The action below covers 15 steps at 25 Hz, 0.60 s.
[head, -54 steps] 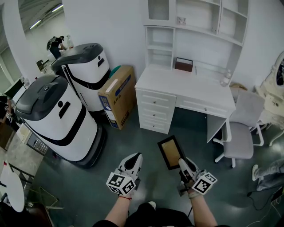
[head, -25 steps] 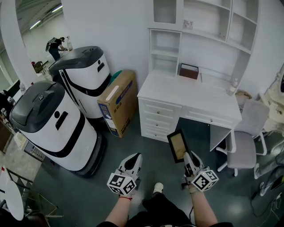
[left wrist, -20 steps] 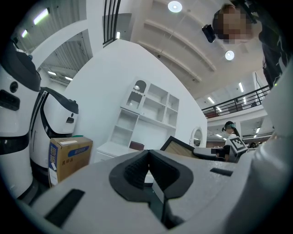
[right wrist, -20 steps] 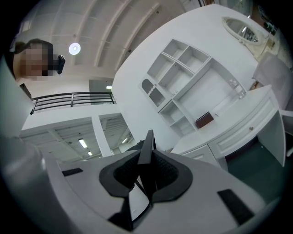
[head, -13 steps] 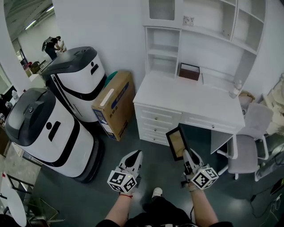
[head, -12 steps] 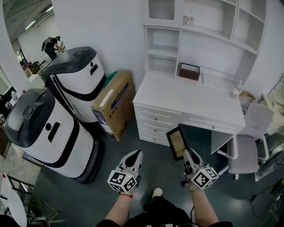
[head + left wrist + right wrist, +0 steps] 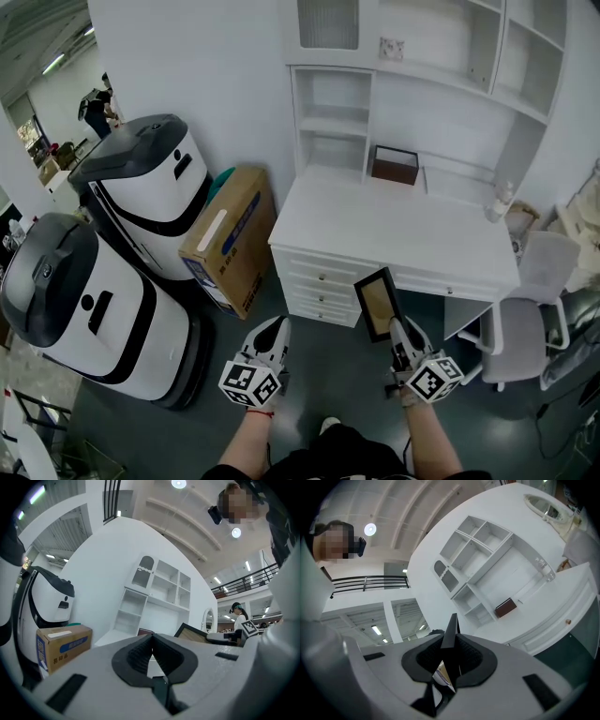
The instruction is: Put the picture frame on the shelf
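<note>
A black picture frame (image 7: pixel 378 303) with a tan inside stands nearly upright in front of the white desk's drawers. My right gripper (image 7: pixel 394 327) is shut on its lower edge. In the right gripper view the frame (image 7: pixel 451 629) shows edge-on between the pads of that gripper (image 7: pixel 449 660). The white shelf unit (image 7: pixel 328 122) rises over the desk (image 7: pixel 394 230), and appears in the right gripper view as a shelf unit (image 7: pixel 483 559) ahead. My left gripper (image 7: pixel 273 330) hangs lower left of the frame, shut and empty. In its own view the left gripper (image 7: pixel 151 641) points toward the shelf unit (image 7: pixel 154 592).
A brown box (image 7: pixel 394 165) and a small bottle (image 7: pixel 503 200) stand on the desk. Left of the desk lean a cardboard carton (image 7: pixel 225 239) and two white-and-black machines (image 7: pixel 141 187) (image 7: pixel 75 309). A grey chair (image 7: pixel 530 291) sits at the desk's right end.
The desk and shelf have come nearer and more centred in the head view. The frame has tipped from lying slanted to nearly upright, still held in the right gripper.
</note>
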Each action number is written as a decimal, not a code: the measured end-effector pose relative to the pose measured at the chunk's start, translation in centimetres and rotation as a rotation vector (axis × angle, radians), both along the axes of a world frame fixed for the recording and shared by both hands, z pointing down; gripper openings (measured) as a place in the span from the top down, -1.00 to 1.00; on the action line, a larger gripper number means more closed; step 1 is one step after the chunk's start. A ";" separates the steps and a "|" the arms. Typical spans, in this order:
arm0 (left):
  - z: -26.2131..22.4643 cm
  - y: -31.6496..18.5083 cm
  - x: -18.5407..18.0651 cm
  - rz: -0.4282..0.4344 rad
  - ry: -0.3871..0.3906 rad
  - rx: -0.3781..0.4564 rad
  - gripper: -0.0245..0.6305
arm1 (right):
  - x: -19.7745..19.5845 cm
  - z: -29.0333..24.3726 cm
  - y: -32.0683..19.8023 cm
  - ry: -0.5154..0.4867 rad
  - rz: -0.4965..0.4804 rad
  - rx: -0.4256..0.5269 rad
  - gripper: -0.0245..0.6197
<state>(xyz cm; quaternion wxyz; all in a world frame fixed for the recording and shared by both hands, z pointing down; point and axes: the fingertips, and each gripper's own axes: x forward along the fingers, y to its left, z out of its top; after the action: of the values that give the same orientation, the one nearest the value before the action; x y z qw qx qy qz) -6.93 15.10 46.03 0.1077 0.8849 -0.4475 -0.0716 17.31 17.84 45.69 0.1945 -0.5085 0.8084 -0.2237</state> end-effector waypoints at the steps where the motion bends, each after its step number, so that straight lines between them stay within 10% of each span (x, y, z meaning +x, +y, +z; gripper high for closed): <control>1: 0.0 -0.8 0.1 -0.002 0.001 0.003 0.91 | 0.3 -0.1 -0.7 0.000 0.004 0.003 0.72; 15: 0.6 -9.9 -1.2 -0.031 0.003 0.001 0.91 | 0.8 0.2 -9.8 0.010 0.036 -0.002 0.72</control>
<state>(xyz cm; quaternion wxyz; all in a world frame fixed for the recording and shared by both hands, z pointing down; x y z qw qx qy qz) -8.12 5.17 46.59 0.1069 0.8778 -0.4609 -0.0748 18.13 8.02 45.89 0.1938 -0.5245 0.7997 -0.2185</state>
